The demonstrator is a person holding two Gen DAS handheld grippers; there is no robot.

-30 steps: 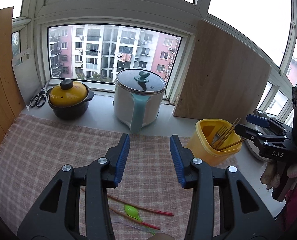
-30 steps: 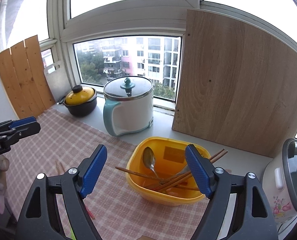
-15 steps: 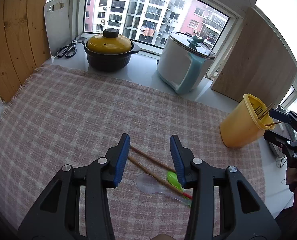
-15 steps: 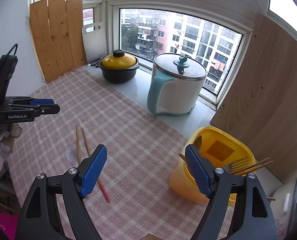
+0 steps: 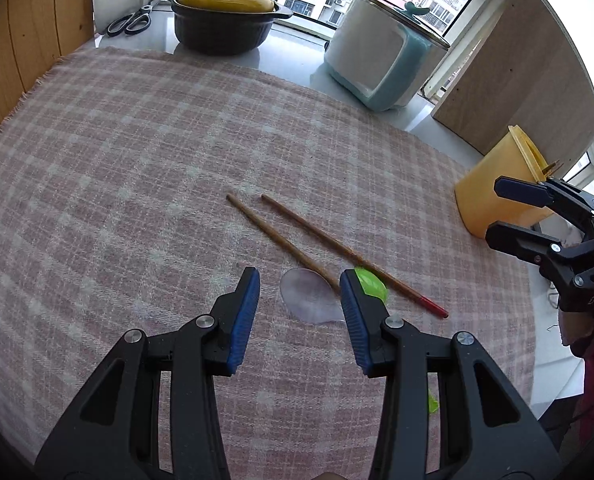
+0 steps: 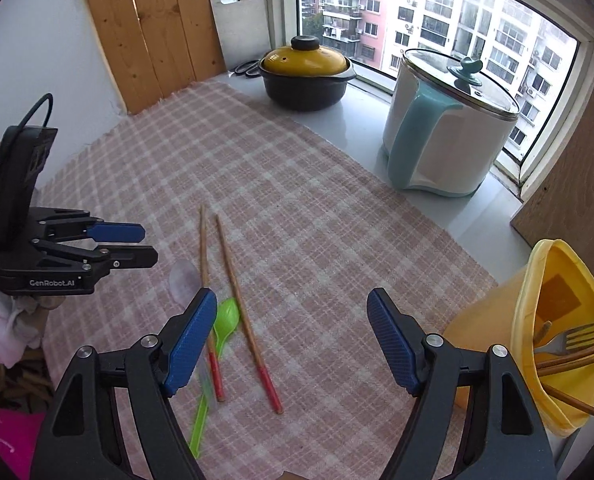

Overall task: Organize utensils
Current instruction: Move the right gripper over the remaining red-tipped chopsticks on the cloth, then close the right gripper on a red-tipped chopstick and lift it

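Note:
Two wooden chopsticks with red ends lie side by side on the plaid cloth. A green plastic spoon and a clear spoon lie next to them. My left gripper hovers open just over the clear spoon's bowl. My right gripper stands above the chopsticks' red ends; its jaws are closing and press on nothing. The yellow utensil holder at the right contains a fork and chopsticks.
A black pot with a yellow lid, a white and teal electric pot and scissors stand along the window sill. Wooden boards lean at the left, and another board leans behind the holder.
Both grippers have dropped and tipped down toward the utensils on the cloth. The right one swung left away from the yellow holder, and its jaws have narrowed a little.

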